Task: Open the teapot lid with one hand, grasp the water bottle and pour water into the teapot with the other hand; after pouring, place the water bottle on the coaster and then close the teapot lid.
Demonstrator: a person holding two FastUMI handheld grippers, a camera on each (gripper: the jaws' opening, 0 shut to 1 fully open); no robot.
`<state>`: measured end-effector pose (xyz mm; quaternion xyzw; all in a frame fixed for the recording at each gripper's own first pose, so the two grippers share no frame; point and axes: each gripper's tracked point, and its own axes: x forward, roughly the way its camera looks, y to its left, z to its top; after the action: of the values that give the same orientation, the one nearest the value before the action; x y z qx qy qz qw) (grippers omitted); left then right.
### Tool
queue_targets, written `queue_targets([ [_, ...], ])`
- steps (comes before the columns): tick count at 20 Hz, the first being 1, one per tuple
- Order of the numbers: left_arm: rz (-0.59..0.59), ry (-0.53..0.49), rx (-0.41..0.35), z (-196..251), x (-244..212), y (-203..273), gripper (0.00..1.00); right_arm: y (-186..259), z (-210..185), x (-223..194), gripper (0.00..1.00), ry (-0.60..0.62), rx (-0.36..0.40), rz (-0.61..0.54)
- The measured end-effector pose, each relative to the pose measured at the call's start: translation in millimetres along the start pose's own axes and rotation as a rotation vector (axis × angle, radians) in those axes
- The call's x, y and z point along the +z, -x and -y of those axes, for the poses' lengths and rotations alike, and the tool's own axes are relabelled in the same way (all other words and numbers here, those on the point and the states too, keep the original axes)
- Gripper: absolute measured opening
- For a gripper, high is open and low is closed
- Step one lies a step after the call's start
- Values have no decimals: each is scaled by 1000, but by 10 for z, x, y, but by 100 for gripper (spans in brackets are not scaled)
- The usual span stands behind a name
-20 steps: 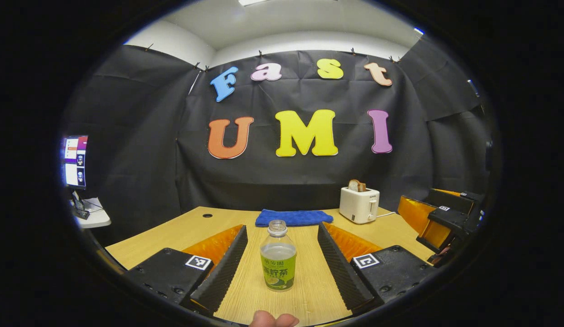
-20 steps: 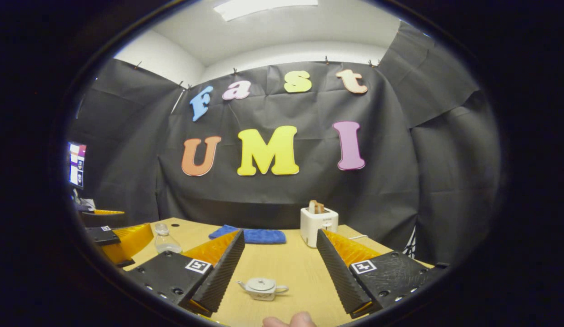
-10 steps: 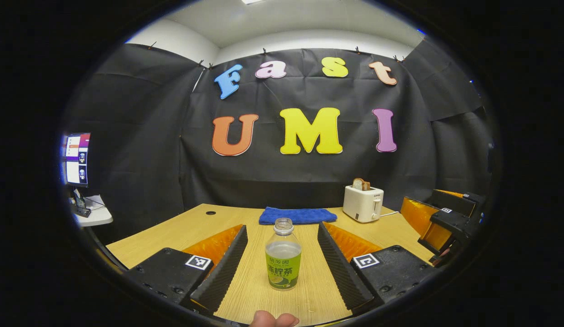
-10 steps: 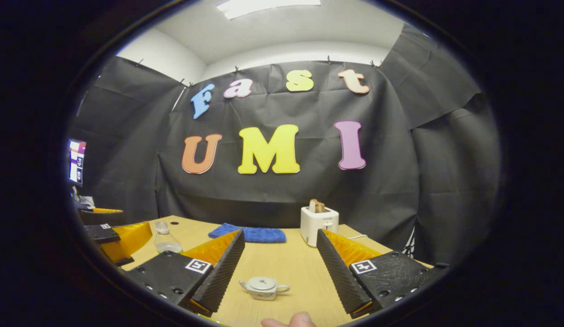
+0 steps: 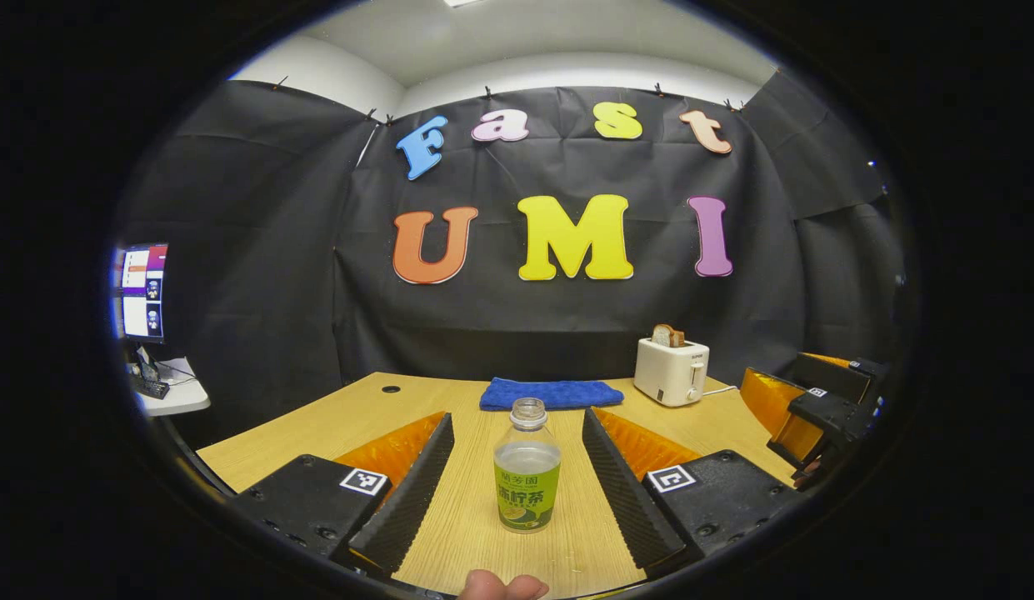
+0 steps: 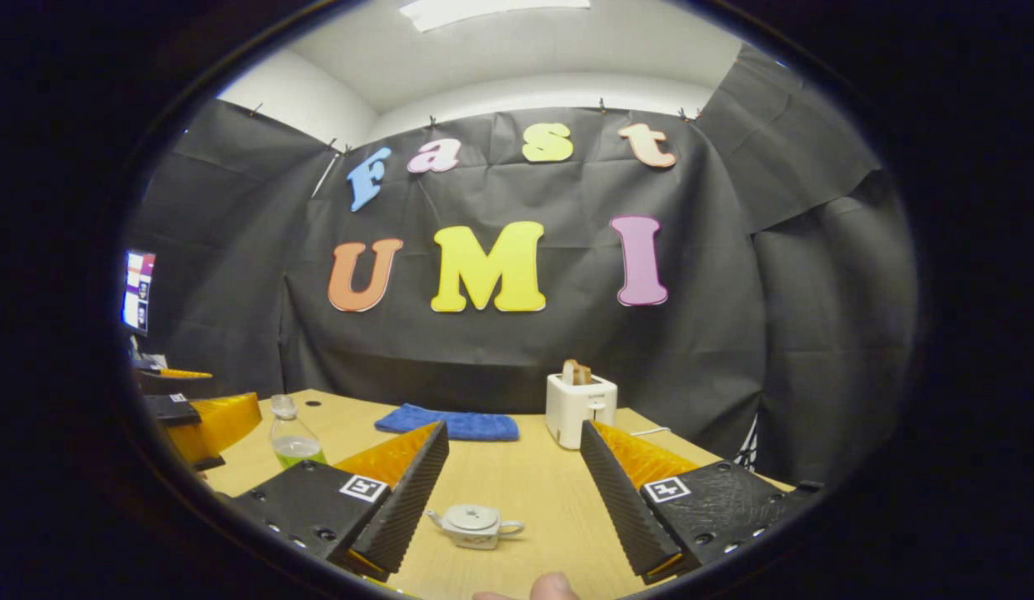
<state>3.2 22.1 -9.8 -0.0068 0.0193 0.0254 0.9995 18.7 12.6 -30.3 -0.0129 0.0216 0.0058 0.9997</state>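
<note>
- Water bottle (image 5: 526,477) stands uncapped on table (image 5: 350,421), between the wide-apart jaws of left gripper (image 5: 517,492); untouched.
- Judged light, thin-walled, squashable; best taken at the labelled mid-body, kept upright.
- Teapot (image 6: 473,527) sits lidded between the spread jaws of right gripper (image 6: 512,492); small lid knob to be pinched gently, likely fragile.

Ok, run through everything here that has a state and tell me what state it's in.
Water bottle: upright, uncapped, partly full, ungrasped.
Teapot: upright, lid on.
Left gripper: open, fingers either side of the bottle.
Right gripper: open, teapot ahead between its fingers.
Toaster: bread sticking up.
Blue cloth: lying flat.
</note>
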Motion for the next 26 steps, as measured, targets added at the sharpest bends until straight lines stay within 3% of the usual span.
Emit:
queue_targets([
  [5,-3,-3,11,-57,-8,-28,97,-167,-95,-368,95,-26,46,-66],
  [19,-13,-2,17,-119,-37,-49,97,-675,-312,-1199,97,-5,66,-249],
  [24,-19,-1,19,-156,-56,-60,97,-815,-439,-1310,89,11,90,-271],
  [25,-20,-1,21,-175,-63,-56,97,-828,-461,-1340,72,13,97,-278],
  [26,-21,-1,24,-190,-67,-70,97,-847,-474,-1359,66,16,99,-284],
])
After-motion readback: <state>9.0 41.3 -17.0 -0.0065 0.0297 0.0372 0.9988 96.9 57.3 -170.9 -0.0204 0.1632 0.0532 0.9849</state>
